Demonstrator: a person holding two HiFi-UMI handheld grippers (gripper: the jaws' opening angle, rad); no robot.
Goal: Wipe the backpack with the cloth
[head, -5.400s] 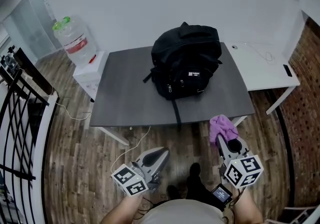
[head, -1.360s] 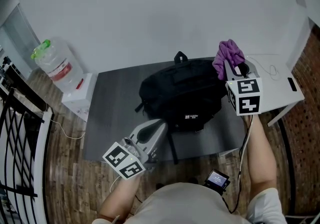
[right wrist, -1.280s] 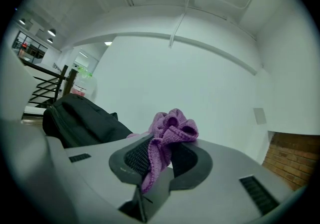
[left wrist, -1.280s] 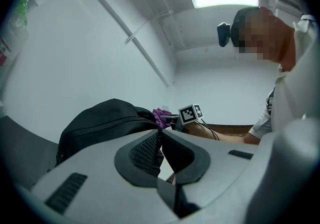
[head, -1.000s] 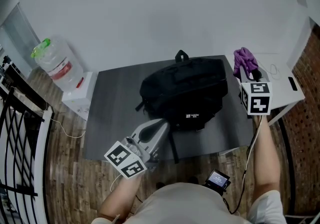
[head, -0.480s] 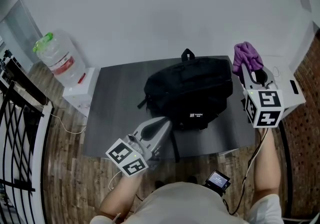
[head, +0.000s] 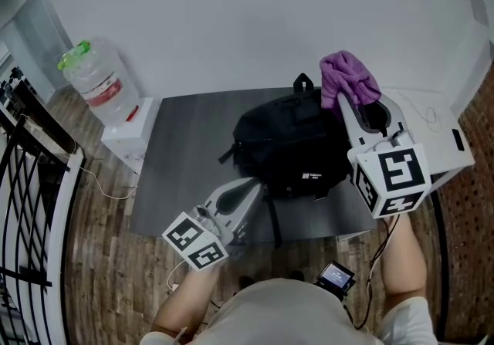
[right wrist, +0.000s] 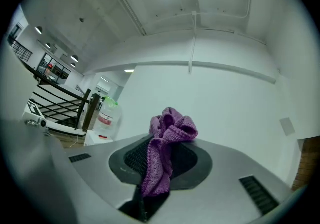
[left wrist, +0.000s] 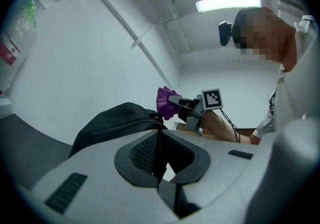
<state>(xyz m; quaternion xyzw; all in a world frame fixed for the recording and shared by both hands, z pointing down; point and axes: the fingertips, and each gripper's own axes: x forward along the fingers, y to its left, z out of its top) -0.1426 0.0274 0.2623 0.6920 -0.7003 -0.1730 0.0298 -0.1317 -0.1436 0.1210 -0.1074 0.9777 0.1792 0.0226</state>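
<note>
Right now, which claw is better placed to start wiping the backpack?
Right. The right claw is shut on the cloth, held up at the backpack's right side. The left claw is shut with no cloth, low at the table's near edge.

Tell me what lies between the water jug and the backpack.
In the head view, only the white stand under the water jug and bare table before the backpack.

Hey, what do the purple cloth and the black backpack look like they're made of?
The cloth looks like a soft knitted or terry fabric, maybe microfibre: rows of small loops show, and it bunches in limp folds. The backpack looks like matte woven synthetic, probably nylon or polyester: dull black, slumping, with stitched seams. The weave itself is too small to confirm.
</note>
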